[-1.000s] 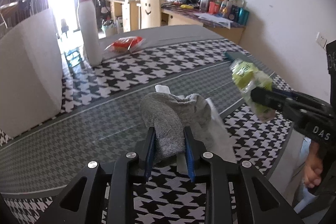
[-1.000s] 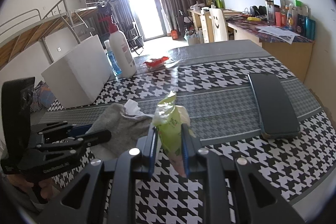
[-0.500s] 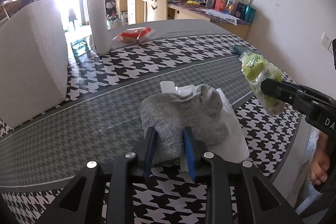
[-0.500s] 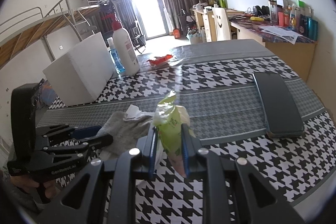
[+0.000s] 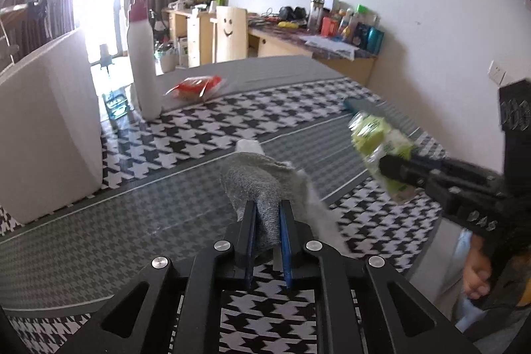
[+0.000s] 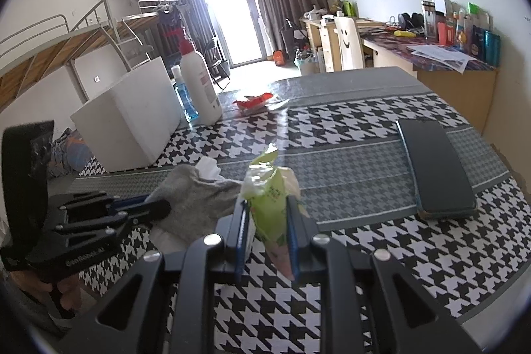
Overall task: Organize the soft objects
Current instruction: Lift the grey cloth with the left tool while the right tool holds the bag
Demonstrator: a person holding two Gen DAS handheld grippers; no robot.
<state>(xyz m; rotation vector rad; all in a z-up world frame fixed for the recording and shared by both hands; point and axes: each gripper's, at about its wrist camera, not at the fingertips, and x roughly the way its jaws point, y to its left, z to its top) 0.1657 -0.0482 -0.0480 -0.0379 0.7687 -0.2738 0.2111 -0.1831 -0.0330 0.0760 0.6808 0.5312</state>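
Both pickups done, sorting still ahead: left tongs (image 5: 267,214) are pinching shut on the grey sock (image 5: 262,184) above the houndstooth surface (image 5: 99,214), right tongs (image 6: 265,214) are clamping the green tissue pack (image 6: 268,198) aloft.

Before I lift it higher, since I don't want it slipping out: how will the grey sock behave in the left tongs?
The grey sock is probably floppy: it sags over the left tongs, which pinch one fold. It looks light and knit, so likely grippy. The white tissue under it may drag along.
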